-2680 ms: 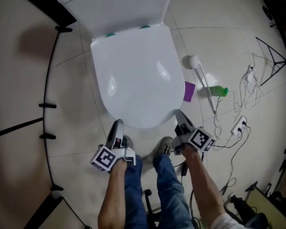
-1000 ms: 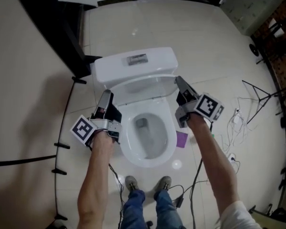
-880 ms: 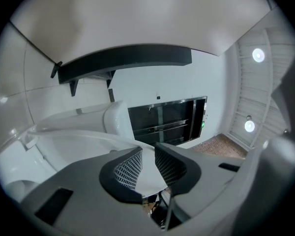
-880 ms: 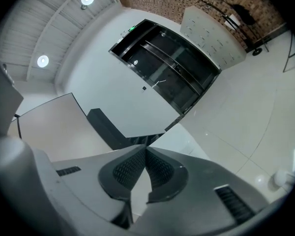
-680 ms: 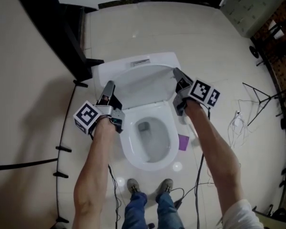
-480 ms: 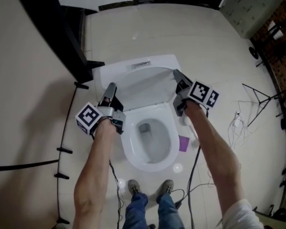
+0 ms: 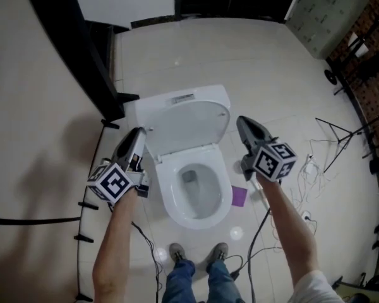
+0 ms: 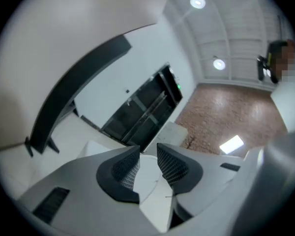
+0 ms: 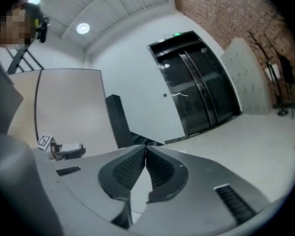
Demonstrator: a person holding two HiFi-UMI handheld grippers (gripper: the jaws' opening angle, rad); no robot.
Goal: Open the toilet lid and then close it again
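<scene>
The lid is seen raised against the tank, whose small label cannot be read. Beside the bowl, the left gripper is held narrowly parted, its jaws just opened, nothing between them. The right gripper is kept closed and empty.

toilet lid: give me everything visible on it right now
The toilet lid is white, glossy and plastic-looking, with a rounded oval outline. It stands raised with its underside facing the head view, leaning back toward the tank and hinged at the rear of the open bowl. The left tongs, whose jaws have just been opening with nothing between them, and the shut right tongs flank it. Neither touches it.
</scene>
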